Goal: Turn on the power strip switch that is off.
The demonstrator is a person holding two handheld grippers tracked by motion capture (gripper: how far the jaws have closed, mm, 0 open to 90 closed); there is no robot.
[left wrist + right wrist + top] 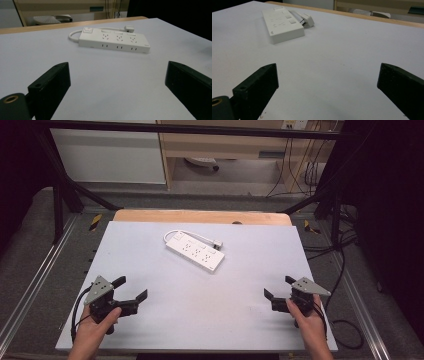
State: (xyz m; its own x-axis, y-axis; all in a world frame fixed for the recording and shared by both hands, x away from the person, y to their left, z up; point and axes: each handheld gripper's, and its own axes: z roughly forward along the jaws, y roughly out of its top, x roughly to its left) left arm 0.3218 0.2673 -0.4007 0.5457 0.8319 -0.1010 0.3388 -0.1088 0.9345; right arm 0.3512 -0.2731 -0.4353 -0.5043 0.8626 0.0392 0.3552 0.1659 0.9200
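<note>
A white power strip [195, 252] [115, 39] [282, 24] lies flat on the white table [200, 320], past its middle, with its short white cable looped behind it and the plug [217, 244] [129, 28] [308, 20] resting beside its far side. My left gripper [132, 289] [117, 82] rests near the front left of the table, jaws wide open with nothing between them. My right gripper [279, 287] [328, 82] sits near the front right, also open and empty. Both point toward the strip from well short of it.
A wooden strip [200, 217] runs along the table's far edge. Black frame posts and cables [345, 265] stand to the right, metal rails at both sides. Beyond are a wooden cabinet [225, 145] and a white panel [110, 155].
</note>
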